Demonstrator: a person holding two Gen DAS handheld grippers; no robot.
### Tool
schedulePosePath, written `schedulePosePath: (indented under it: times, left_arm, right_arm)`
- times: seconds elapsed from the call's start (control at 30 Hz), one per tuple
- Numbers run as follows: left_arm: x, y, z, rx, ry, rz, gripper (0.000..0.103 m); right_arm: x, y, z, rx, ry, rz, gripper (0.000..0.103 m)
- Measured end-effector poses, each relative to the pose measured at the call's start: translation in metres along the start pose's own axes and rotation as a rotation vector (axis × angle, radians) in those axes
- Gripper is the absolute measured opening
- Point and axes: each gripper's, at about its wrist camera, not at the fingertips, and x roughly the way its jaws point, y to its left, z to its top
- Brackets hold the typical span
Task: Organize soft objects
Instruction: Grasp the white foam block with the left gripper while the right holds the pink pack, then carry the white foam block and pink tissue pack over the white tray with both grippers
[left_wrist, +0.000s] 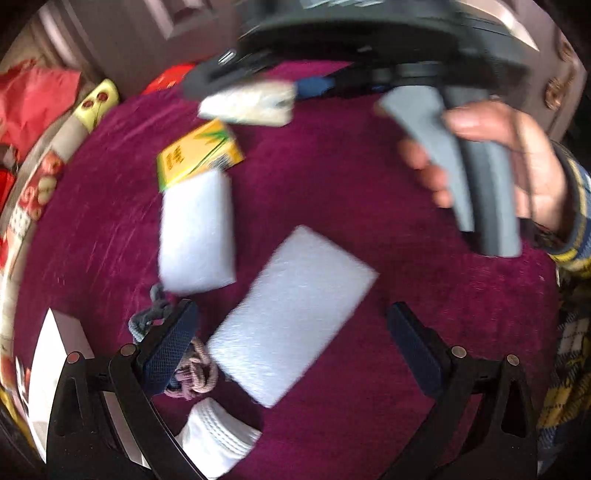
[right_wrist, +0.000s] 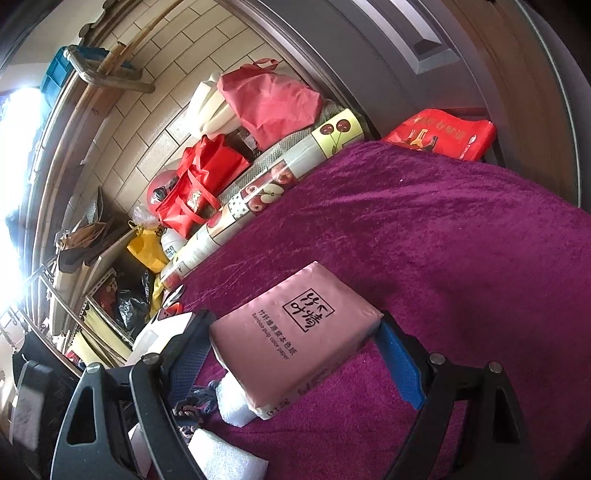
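In the left wrist view my left gripper (left_wrist: 291, 332) is open and points down at the purple cloth (left_wrist: 369, 192). A white foam block (left_wrist: 291, 314) lies on the cloth between its fingers, and neither pad touches it. A second white foam block (left_wrist: 197, 232) lies beyond, against a yellow tissue pack (left_wrist: 199, 151). Braided cords (left_wrist: 192, 373) and a white rolled cloth (left_wrist: 218, 432) sit by the left finger. My right gripper (right_wrist: 295, 354) is shut on a pink tissue pack (right_wrist: 295, 332), held just above the cloth. The right gripper (left_wrist: 255, 92) also shows blurred at the top, with a hand (left_wrist: 517, 158) on its handle.
A fruit-patterned edge (right_wrist: 258, 192) borders the cloth on the left. Red bags (right_wrist: 199, 181) and a shelf of clutter (right_wrist: 110, 295) stand beyond it. A red bag (right_wrist: 443, 136) and a grey door (right_wrist: 406, 55) are at the back. A white box (left_wrist: 55, 350) sits at the near left.
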Motion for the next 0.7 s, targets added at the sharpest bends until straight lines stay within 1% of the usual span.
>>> schedulePosePath:
  times: [0.03,0.07,0.1,0.13,0.17,0.23,0.3,0.33,0.47,0.53,0.63,0.7]
  left_arm:
    - [0.002,0.002,-0.003,-0.015,0.006,-0.006,0.102]
    - [0.003,0.003,-0.004,-0.03,0.013,-0.028,0.099]
    - [0.006,0.002,-0.004,-0.041,0.02,-0.061,0.086]
    - [0.007,0.001,-0.005,-0.05,0.012,-0.081,0.077]
    - [0.005,0.0,-0.006,-0.058,-0.007,-0.081,0.073]
    - [-0.003,-0.001,-0.01,-0.092,-0.027,-0.072,0.07]
    - [-0.02,-0.005,-0.02,-0.146,-0.098,-0.073,0.07]
    - [-0.029,-0.007,-0.025,-0.178,-0.135,-0.062,0.07]
    - [-0.08,-0.018,-0.05,-0.361,-0.353,0.062,0.07]
    - [-0.106,-0.018,-0.063,-0.464,-0.443,0.12,0.07]
    - [-0.13,-0.011,-0.076,-0.544,-0.509,0.221,0.07]
    - [-0.152,-0.003,-0.09,-0.618,-0.552,0.299,0.07]
  right_arm:
    - [0.0,0.0,0.0,0.0,0.002,0.002,0.088]
    - [0.0,0.001,0.0,0.0,0.003,0.003,0.088]
    - [0.001,0.001,-0.001,-0.001,0.004,0.004,0.088]
    - [0.0,0.001,-0.001,-0.002,0.004,0.004,0.088]
    - [0.001,0.001,-0.001,-0.002,0.004,0.004,0.088]
    - [0.0,0.0,0.0,0.002,0.003,0.003,0.088]
    - [-0.001,-0.001,0.0,0.01,-0.001,0.006,0.088]
    - [-0.001,-0.001,0.0,0.01,-0.002,0.008,0.087]
    - [-0.007,0.006,0.0,-0.016,-0.032,0.022,0.087]
    - [-0.011,0.012,0.001,-0.046,-0.059,0.024,0.087]
    - [-0.023,0.025,0.001,-0.063,-0.088,0.026,0.087]
    - [-0.036,0.04,0.002,-0.082,-0.102,0.039,0.087]
